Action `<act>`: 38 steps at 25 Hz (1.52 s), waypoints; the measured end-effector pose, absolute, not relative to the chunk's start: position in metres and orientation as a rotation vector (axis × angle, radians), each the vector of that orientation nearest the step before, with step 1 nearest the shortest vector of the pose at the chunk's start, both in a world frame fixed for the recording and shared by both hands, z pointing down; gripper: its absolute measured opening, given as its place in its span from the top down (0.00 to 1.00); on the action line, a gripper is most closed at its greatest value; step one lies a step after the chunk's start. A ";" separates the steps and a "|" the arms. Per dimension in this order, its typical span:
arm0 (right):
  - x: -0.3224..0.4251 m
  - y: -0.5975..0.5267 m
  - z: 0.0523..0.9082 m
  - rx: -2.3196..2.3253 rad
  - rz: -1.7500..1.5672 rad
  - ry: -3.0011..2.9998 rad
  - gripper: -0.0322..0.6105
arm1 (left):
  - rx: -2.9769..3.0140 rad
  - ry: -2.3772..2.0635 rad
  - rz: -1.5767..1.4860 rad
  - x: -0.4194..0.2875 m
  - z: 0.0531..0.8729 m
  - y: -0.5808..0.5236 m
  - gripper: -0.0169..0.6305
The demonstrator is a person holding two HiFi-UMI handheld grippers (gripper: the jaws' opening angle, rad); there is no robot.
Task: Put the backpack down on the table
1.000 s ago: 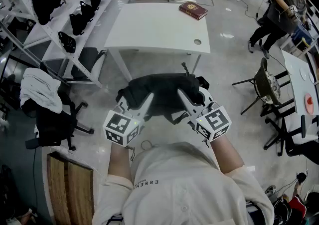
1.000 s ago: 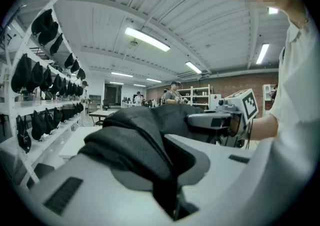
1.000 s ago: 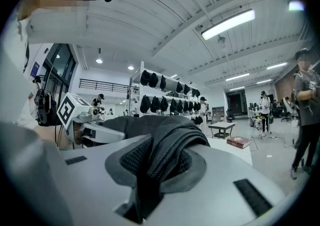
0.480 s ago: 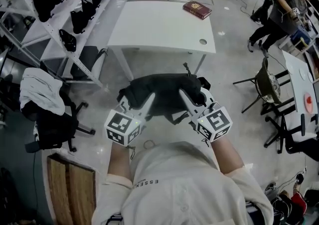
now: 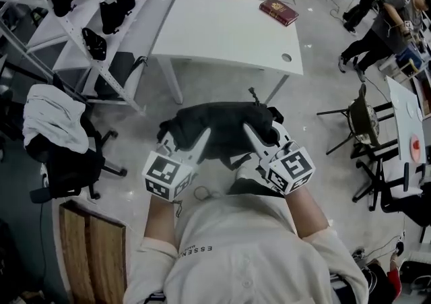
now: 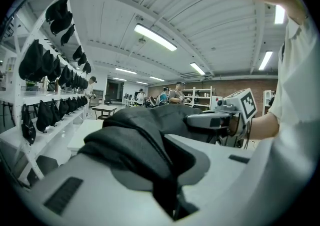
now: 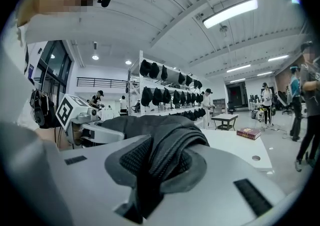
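A black backpack [image 5: 219,126] hangs in the air between my two grippers, in front of the person's body and short of the white table [image 5: 222,33]. My left gripper [image 5: 200,139] is shut on a fold of the backpack's black fabric [image 6: 135,142] at its left side. My right gripper [image 5: 250,134] is shut on a bunched strap of the backpack [image 7: 167,152] at its right side. The white table [image 7: 240,147] lies ahead, beyond the bag, with a dark red book [image 5: 279,11] on its far right corner.
White shelving with black bags [image 5: 111,9] runs along the left. An office chair draped with a white cloth [image 5: 50,124] stands at left. Black chairs [image 5: 363,117] and another table stand at right; people [image 5: 380,23] are at the far right. A wooden board [image 5: 91,249] lies bottom left.
Both grippers and the backpack kept their places in the head view while the table and book slid farther up and right and the person's body shifted; both grips are unchanged.
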State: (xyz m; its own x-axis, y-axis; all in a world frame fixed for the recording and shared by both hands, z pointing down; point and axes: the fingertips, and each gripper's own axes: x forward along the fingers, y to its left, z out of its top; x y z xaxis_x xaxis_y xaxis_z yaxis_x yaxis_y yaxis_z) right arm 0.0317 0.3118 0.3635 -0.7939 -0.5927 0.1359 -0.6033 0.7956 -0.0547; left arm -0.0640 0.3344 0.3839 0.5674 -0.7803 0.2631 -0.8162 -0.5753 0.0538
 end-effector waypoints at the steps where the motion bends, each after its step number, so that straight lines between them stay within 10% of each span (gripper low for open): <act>1: 0.029 0.306 0.366 0.947 0.150 -2.869 0.83 | 2.618 -1.356 0.314 -0.067 0.386 0.330 0.87; 38: 0.050 -0.102 0.328 0.686 0.038 -3.038 0.82 | 2.575 -1.576 0.354 -0.040 0.341 -0.059 0.87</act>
